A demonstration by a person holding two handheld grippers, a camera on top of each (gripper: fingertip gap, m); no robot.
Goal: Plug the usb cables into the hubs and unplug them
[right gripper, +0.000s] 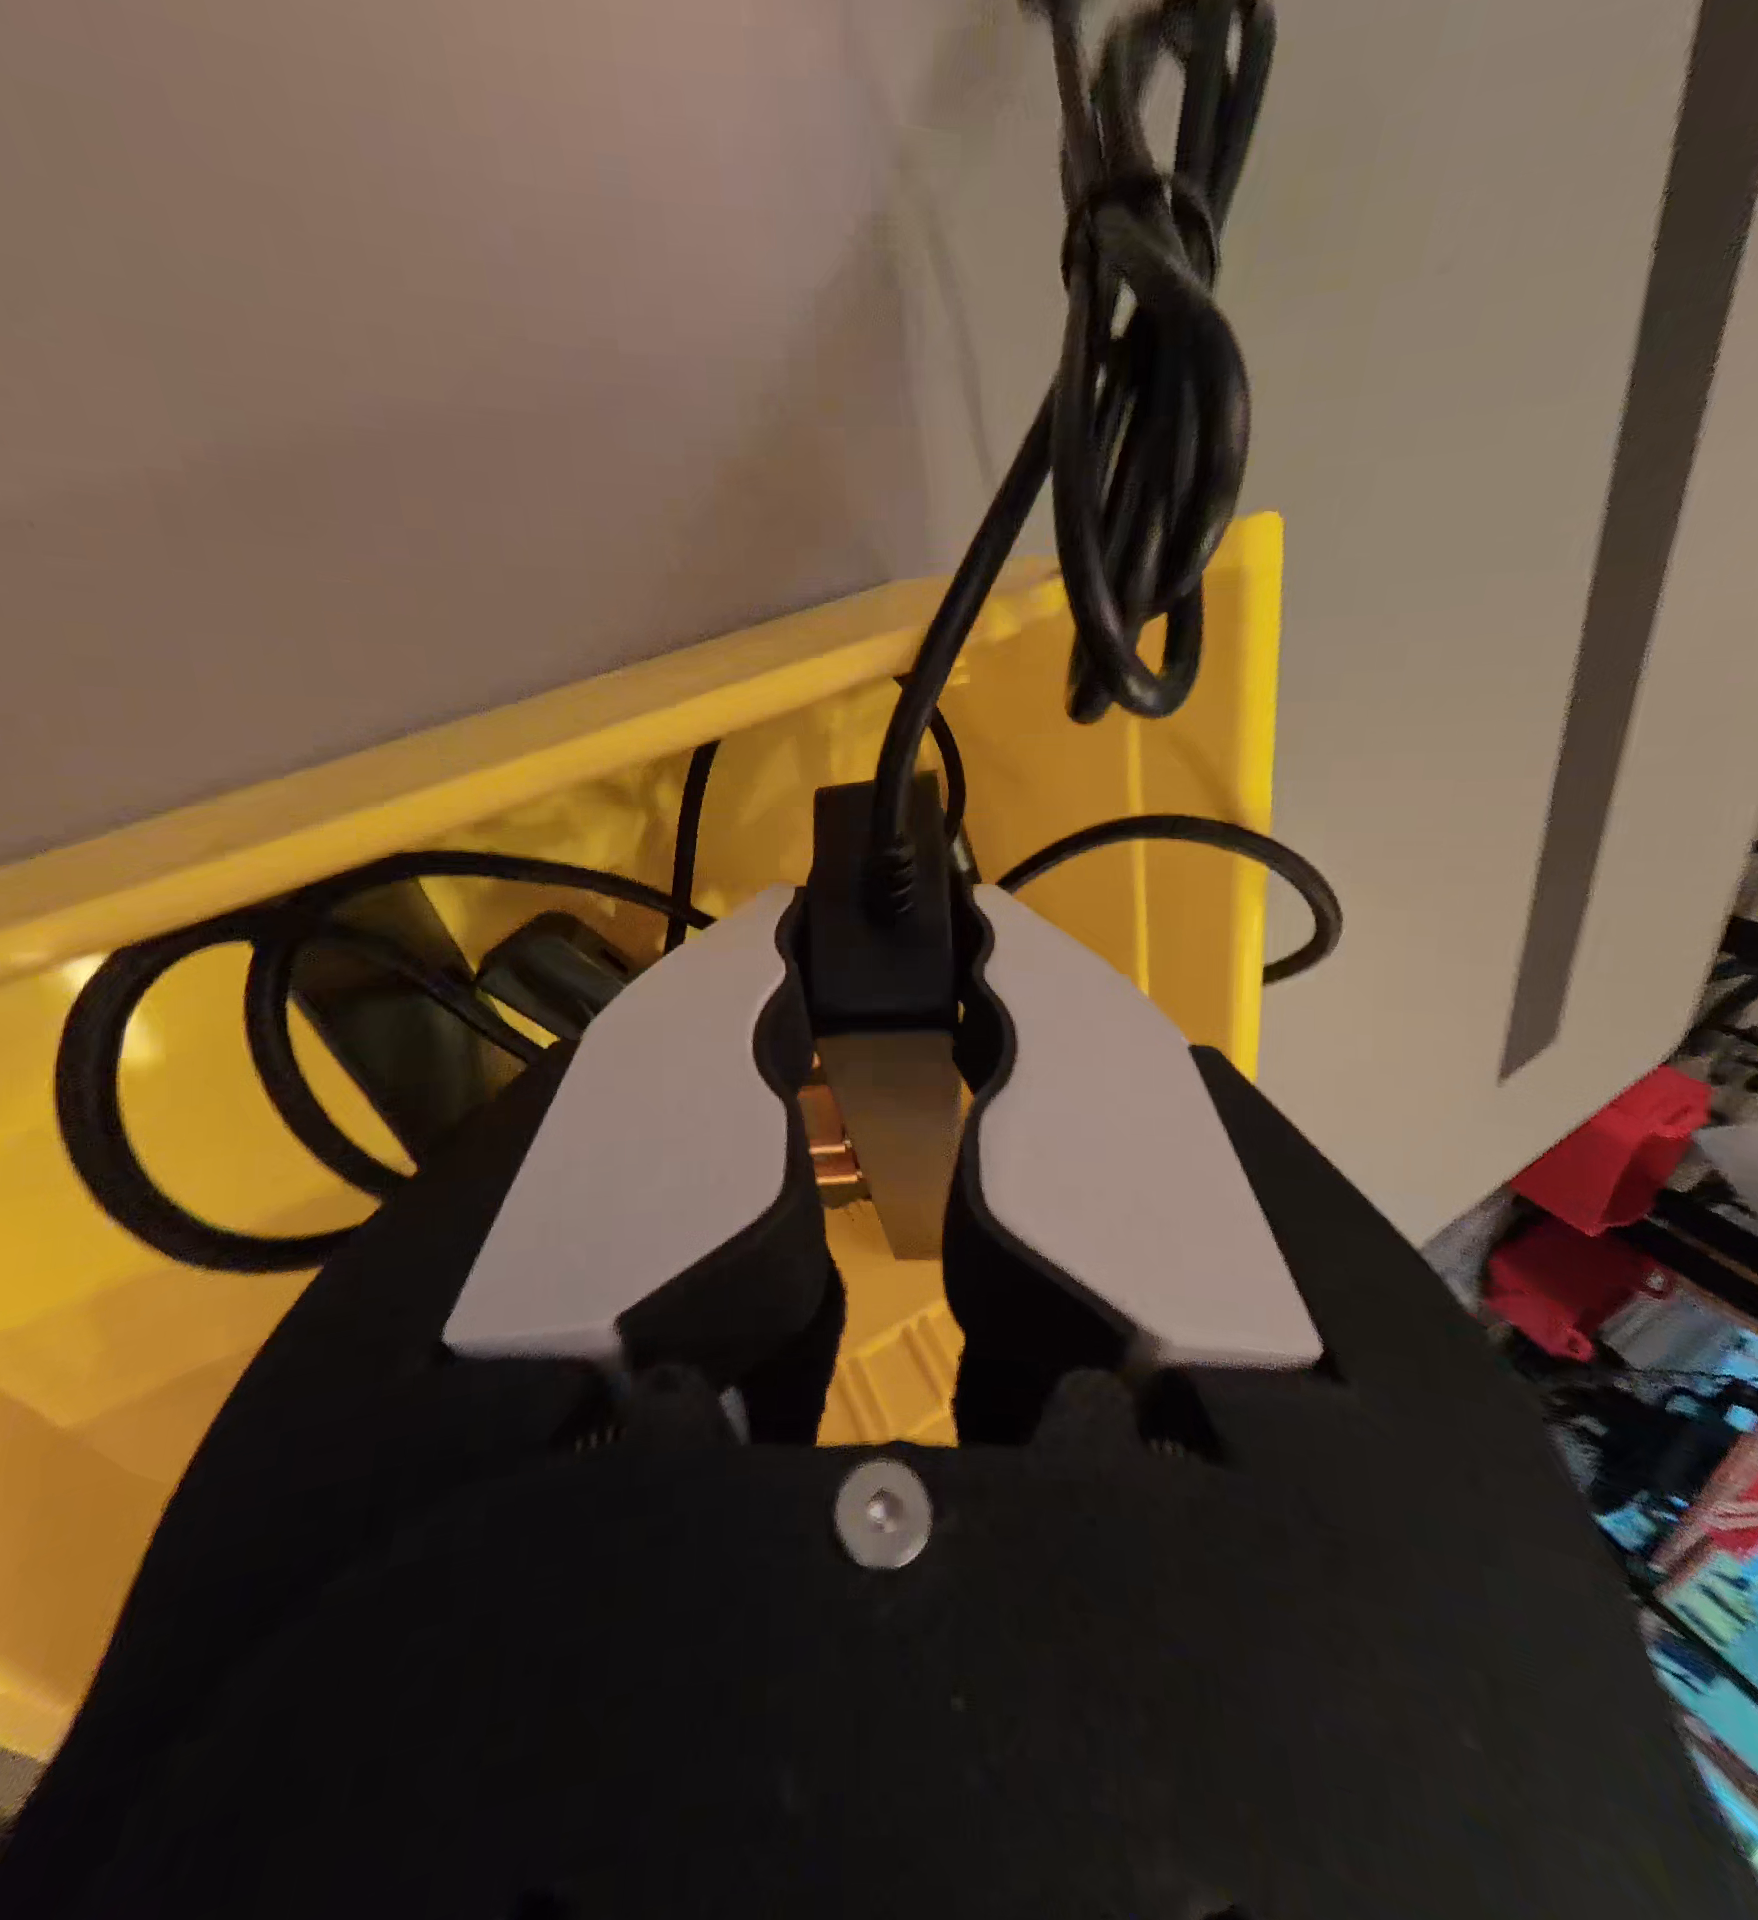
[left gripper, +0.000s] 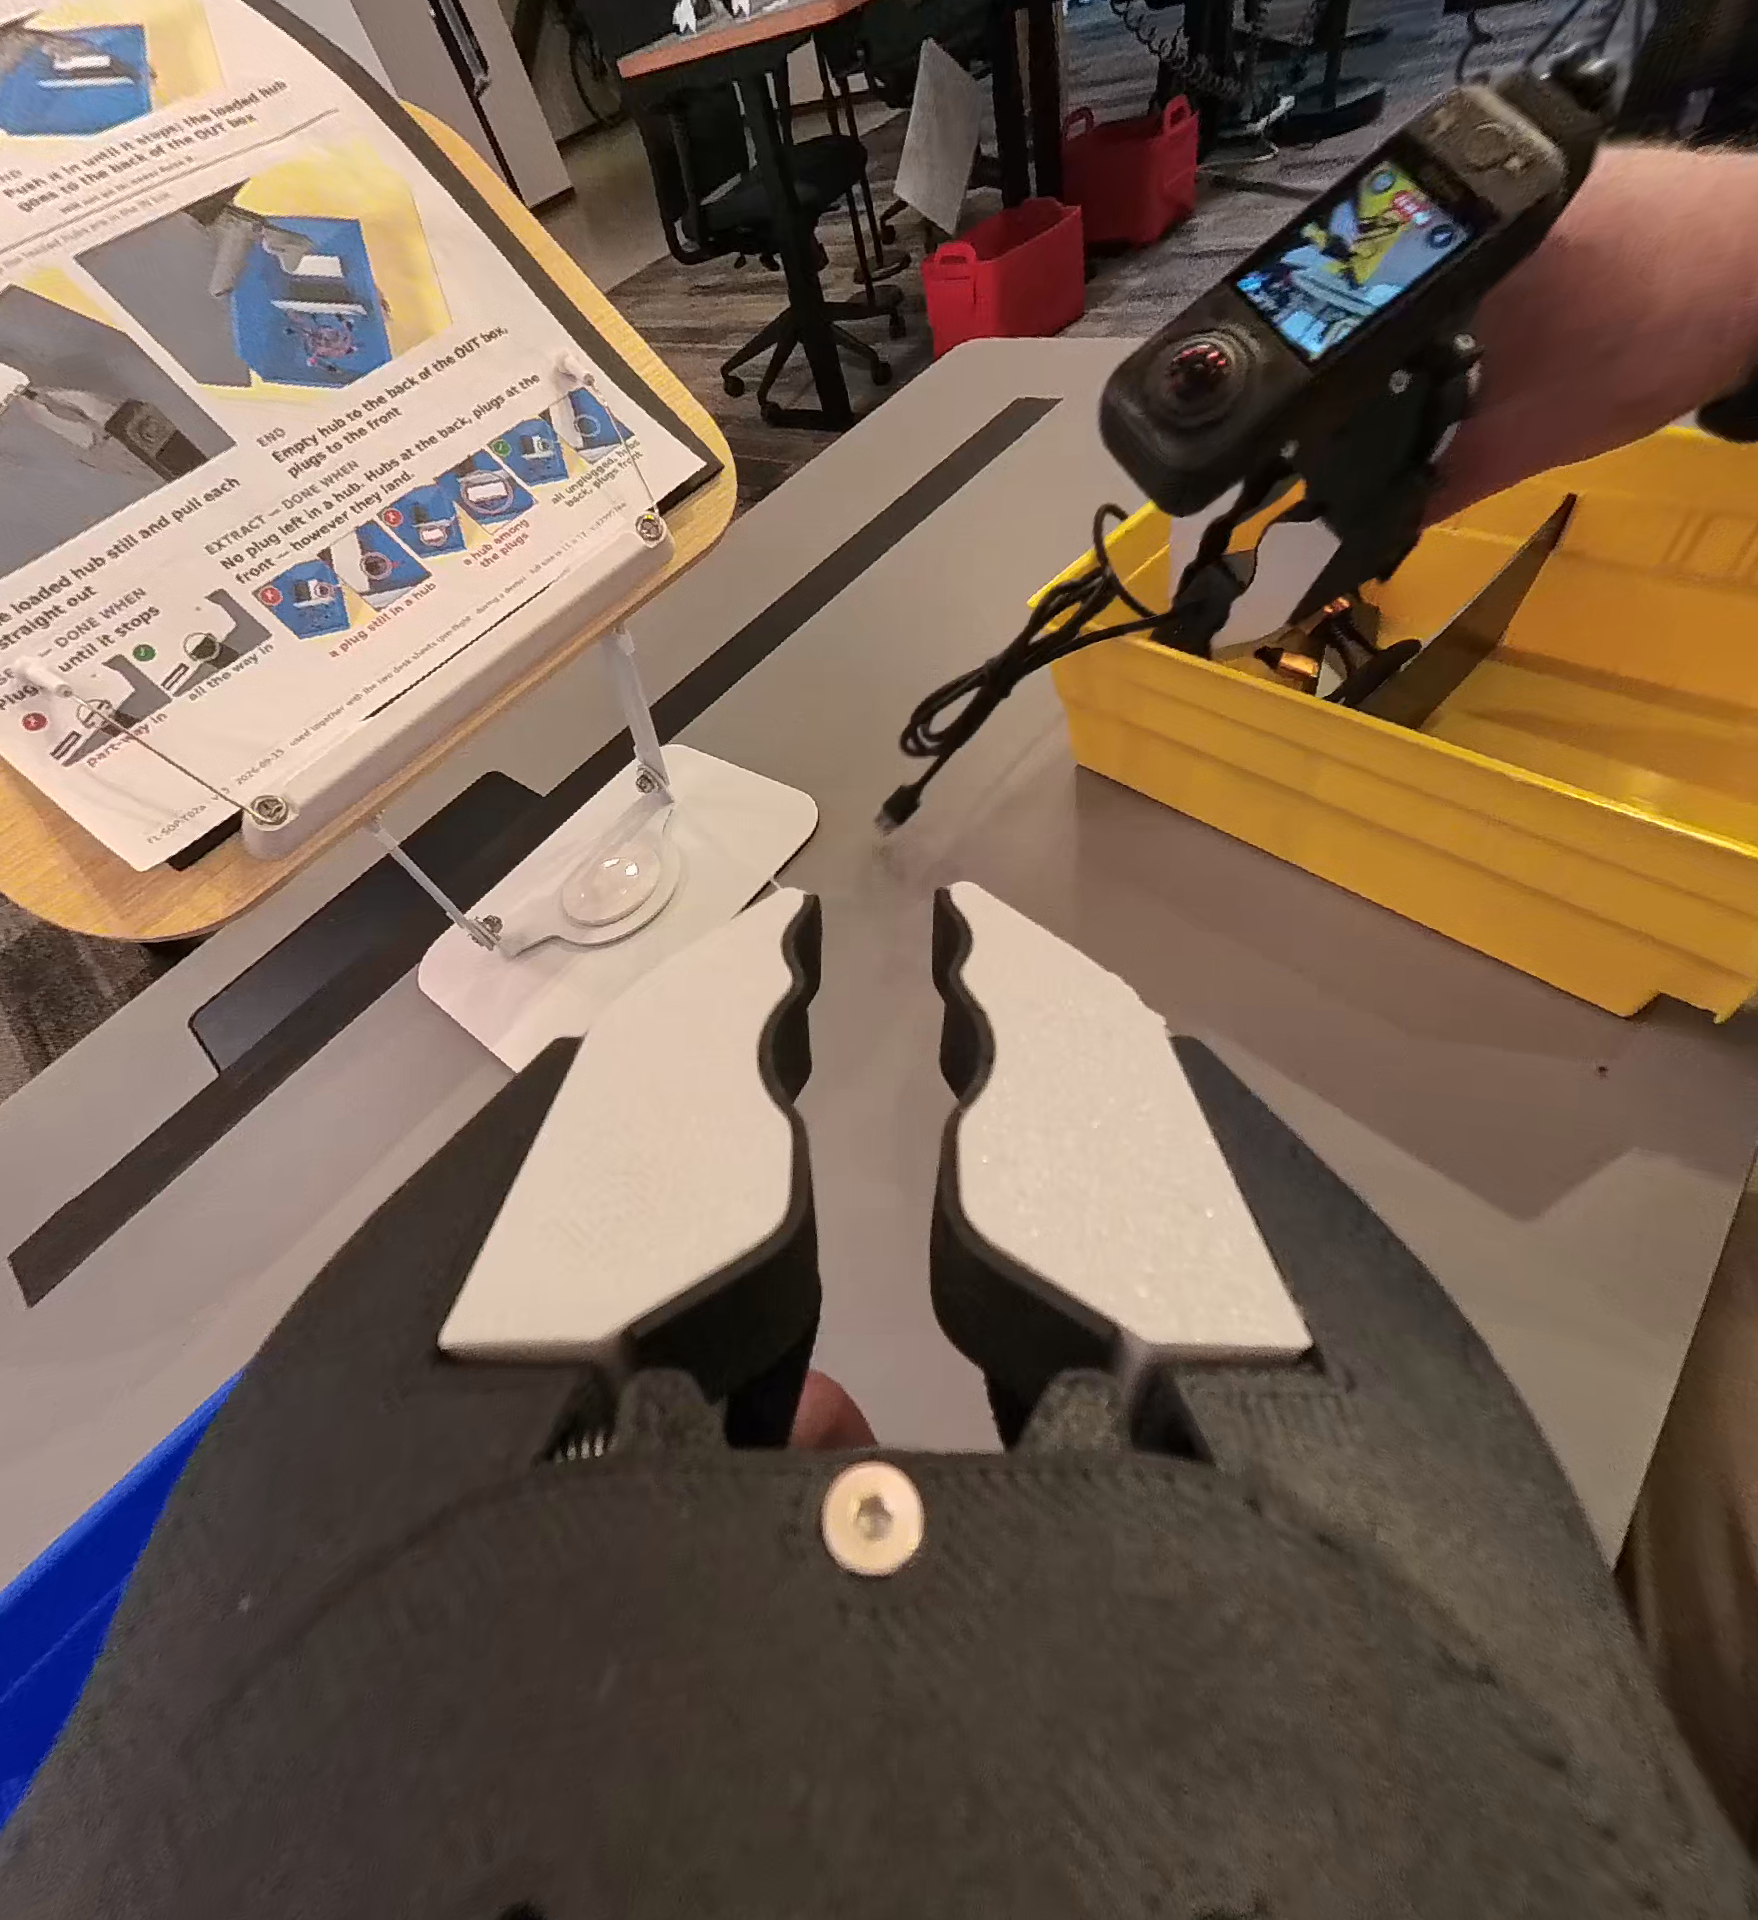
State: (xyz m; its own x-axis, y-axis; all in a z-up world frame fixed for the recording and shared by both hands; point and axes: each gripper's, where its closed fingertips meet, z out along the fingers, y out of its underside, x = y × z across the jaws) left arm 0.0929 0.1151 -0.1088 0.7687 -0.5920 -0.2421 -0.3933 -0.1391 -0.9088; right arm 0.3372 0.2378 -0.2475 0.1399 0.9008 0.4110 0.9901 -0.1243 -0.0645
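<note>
My right gripper [right gripper: 880, 925] is shut on the black body of a USB plug [right gripper: 870, 966], whose metal end [right gripper: 896, 1132] points back between the fingers. Its black cable [right gripper: 1145, 416], tied in a bundle, runs out over the rim of the yellow bin [right gripper: 542, 717]. In the left wrist view the right gripper [left gripper: 1259, 582] hangs over the yellow bin [left gripper: 1426, 831], and the cable [left gripper: 1000, 665] trails to a small end plug [left gripper: 896, 805] on the table. My left gripper [left gripper: 875, 904] is open and empty, low over the grey table [left gripper: 1218, 1091]. No hub shows clearly.
More black cables [right gripper: 179, 1091] lie coiled in the yellow bin, beside a black divider [left gripper: 1477, 613]. An instruction sheet on a stand [left gripper: 231, 416] sits at the left with its white base [left gripper: 626, 883]. A blue bin's edge [left gripper: 23, 1558] is at the lower left. My right fingertips sit around 30 cm from my left ones.
</note>
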